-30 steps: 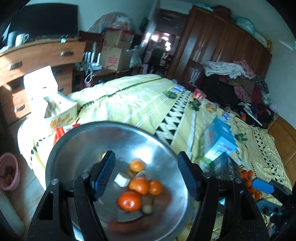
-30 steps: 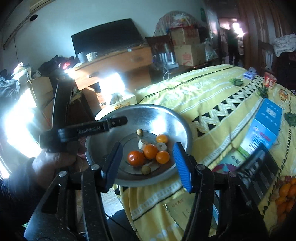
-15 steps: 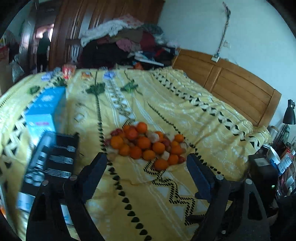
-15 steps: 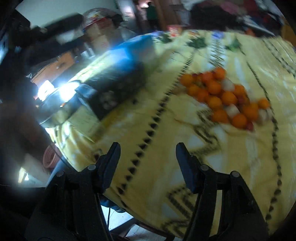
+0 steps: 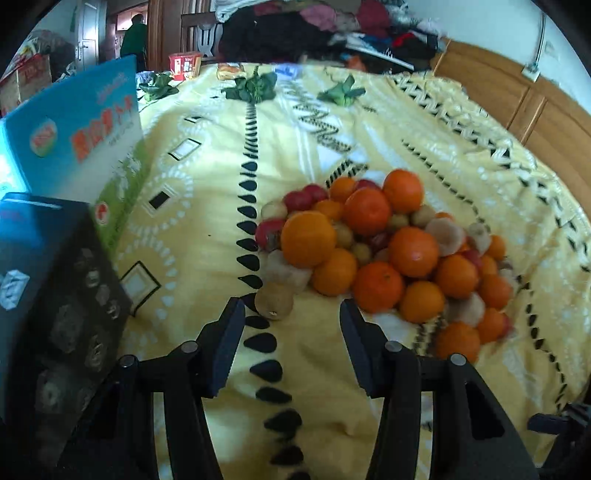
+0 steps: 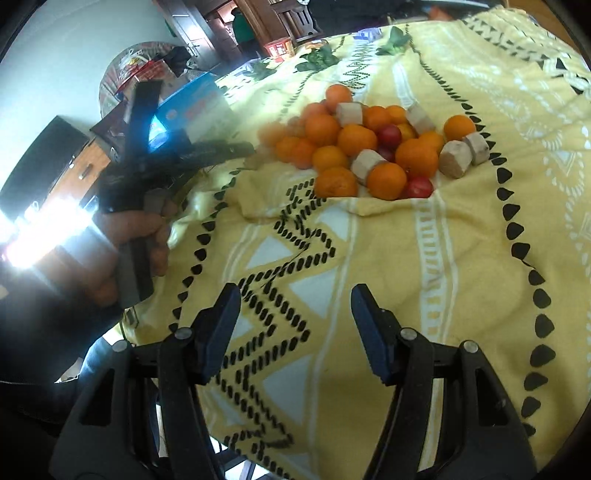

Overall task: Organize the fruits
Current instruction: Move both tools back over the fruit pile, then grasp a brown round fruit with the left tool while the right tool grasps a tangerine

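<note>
A heap of fruit (image 5: 384,251) lies on the yellow patterned bedspread (image 5: 207,177): several oranges, small red fruits and pale brown pieces. My left gripper (image 5: 291,317) is open and empty, just short of the heap's near edge, with a small brown fruit (image 5: 274,305) right by its left fingertip. In the right wrist view the same heap (image 6: 373,144) lies further off. My right gripper (image 6: 295,295) is open and empty above bare bedspread. The left gripper (image 6: 221,151), held in a hand, reaches to the heap's left side there.
A blue carton (image 5: 77,122) and a black box (image 5: 55,295) stand on the bed at the left of the left wrist view. A wooden headboard (image 5: 517,96) and piled clothes (image 5: 317,26) lie beyond. The bed's edge (image 6: 155,317) drops off at the lower left of the right wrist view.
Both grippers swung away from the metal bowl of fruit to the heap on the bed. The left gripper then closed in on the heap. Both stayed open.
</note>
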A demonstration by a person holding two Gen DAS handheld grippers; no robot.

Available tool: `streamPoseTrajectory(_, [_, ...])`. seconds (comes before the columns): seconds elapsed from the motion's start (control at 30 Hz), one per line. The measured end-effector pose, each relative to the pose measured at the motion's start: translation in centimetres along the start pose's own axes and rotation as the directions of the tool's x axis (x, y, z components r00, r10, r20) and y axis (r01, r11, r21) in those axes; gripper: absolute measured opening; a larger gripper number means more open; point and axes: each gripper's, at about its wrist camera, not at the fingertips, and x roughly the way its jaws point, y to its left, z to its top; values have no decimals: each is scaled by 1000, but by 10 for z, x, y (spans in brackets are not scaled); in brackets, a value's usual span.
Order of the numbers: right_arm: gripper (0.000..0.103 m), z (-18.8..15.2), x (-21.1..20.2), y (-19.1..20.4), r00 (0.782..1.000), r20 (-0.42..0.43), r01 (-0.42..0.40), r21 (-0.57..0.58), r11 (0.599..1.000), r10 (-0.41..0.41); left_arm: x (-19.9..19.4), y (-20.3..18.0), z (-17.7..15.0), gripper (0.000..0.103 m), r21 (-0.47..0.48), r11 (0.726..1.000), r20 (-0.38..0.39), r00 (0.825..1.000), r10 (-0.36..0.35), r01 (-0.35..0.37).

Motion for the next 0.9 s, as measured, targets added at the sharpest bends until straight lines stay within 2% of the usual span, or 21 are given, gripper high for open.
streamPoseTrajectory(0.13, [63,2,3,-10,1000,12,1,7,1000,-1,17,4,-1,54,-8,1000,-14,1000,8,-8])
streamPoseTrajectory(0.3, [62,4,1,-24,1000,16,18,33,999,-18,24,8,-3,27,-19,1000,-12,1000,18,-19])
streamPoseTrajectory(0.33, [62,4,-1,-26,999,24,22,38,999,-23,24,10,-3,24,-25,1000,-11,1000,15,-15])
streamPoseTrajectory(0.4, [55,7,-5,-31,999,35,29,43,999,-31,19,11,-4,24,-29,1000,-6,1000,-9,8])
streamPoseTrajectory(0.53, [51,19,-7,-43,997,53,60,49,997,-62,-6,1,-5,24,-1,998,30,997,-71,71])
streamPoseTrajectory(0.7, [50,44,-10,-56,991,94,93,50,994,-98,-30,-8,-9,24,4,991,44,990,-136,135])
streamPoseTrajectory(0.8, [50,62,-9,-64,983,124,131,35,991,-134,-34,-11,-11,25,2,989,38,988,-148,148])
streamPoseTrajectory(0.9, [50,74,-5,-81,980,124,149,83,985,-158,-34,-13,-14,25,-4,986,27,986,-165,165])
